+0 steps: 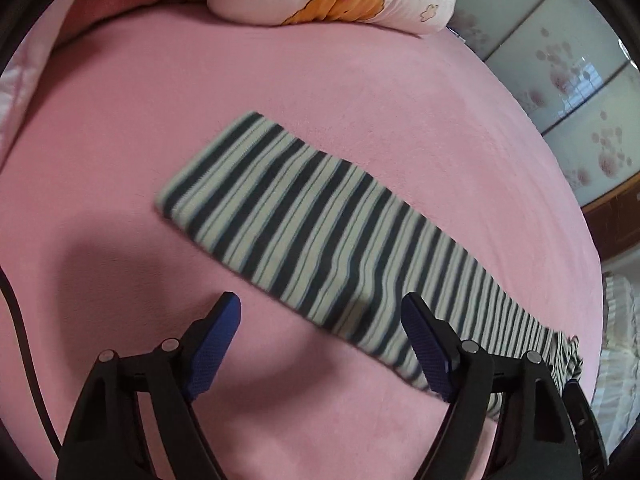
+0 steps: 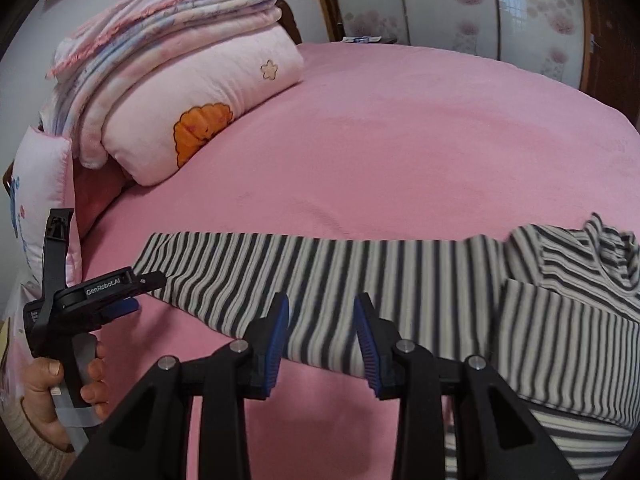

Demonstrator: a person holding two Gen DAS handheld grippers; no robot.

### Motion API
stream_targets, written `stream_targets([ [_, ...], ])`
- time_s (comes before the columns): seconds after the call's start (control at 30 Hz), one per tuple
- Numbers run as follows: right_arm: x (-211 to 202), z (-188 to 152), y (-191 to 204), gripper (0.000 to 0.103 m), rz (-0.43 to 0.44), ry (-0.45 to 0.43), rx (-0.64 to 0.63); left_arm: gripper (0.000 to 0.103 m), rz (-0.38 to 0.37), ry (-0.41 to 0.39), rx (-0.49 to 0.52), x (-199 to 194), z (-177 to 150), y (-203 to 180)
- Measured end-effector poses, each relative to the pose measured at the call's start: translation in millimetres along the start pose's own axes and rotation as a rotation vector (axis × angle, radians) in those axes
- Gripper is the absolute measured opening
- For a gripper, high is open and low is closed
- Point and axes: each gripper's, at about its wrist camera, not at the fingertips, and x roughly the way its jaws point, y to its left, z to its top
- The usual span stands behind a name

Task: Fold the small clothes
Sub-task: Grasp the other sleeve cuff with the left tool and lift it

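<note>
A striped knit top (image 2: 360, 292) lies flat across a pink bed sheet (image 2: 400, 140), one long sleeve stretched out straight toward the left gripper (image 1: 320, 344), the body and high collar bunched at the right of the right wrist view. Both tools hang just above the cloth holding nothing — the left gripper's blue-padded fingers (image 1: 218, 344) stand wide apart over the sleeve's near edge, and the right gripper (image 2: 322, 340) has its fingers parted more narrowly above the sleeve's middle.

The step in hand appears to be folding the sleeve in over the body. To do it well, each gripper should pinch the near edge through both layers, one toward the cuff and one nearer the shoulder, lift only enough to free the sheet, and carry the sleeve across in one even sweep so the stripes stay parallel. Pinching the sheet along with the knit is the likely slip, since the sheet looks soft and napped.

The fabric is a thin, stretchy rib in dark and pale bands, limp enough to ripple along its length. The pads are ridged — good for gripping cloth.

Beyond, a folded quilt (image 2: 208, 112) with an orange appliqué sits under a stack of blankets (image 2: 168, 12), and flower-printed wardrobe doors (image 1: 576, 80) close the scene.
</note>
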Motion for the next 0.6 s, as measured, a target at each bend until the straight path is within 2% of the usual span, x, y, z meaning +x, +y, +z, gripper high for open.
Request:
stream_targets([
  [0.17, 30.6, 1.3, 17.8, 0.034, 0.009, 0.045, -0.038, 0.080, 0.006, 0.007, 0.011, 23.9, 6.8, 3.4],
  [0.37, 48.9, -4.6, 23.7, 0.034, 0.009, 0.069, -0.067, 0.081, -0.037, 0.001, 0.011, 47.7, 23.7, 13.0],
  [0.4, 50.0, -4.8, 23.1, 0.034, 0.009, 0.072, -0.068, 0.075, -0.035, -0.012, 0.022, 48.2, 24.1, 12.0],
  [0.47, 54.9, -5.6, 22.4, 0.034, 0.009, 0.081, -0.071, 0.023, -0.006, -0.029, 0.080, 50.2, 26.7, 6.8],
  [0.5, 55.5, -6.9, 21.5, 0.034, 0.010, 0.083, -0.072, 0.012, -0.020, -0.021, 0.096, 51.8, 27.7, 4.7],
  [0.53, 56.2, -8.4, 20.7, 0.034, 0.007, 0.082, -0.075, 0.008, -0.038, -0.022, 0.092, 51.2, 28.0, 4.7],
  [0.6, 57.4, -9.5, 20.1, 0.034, 0.002, 0.084, -0.079, 0.007, -0.038, -0.056, 0.088, 44.7, 28.2, 0.9],
])
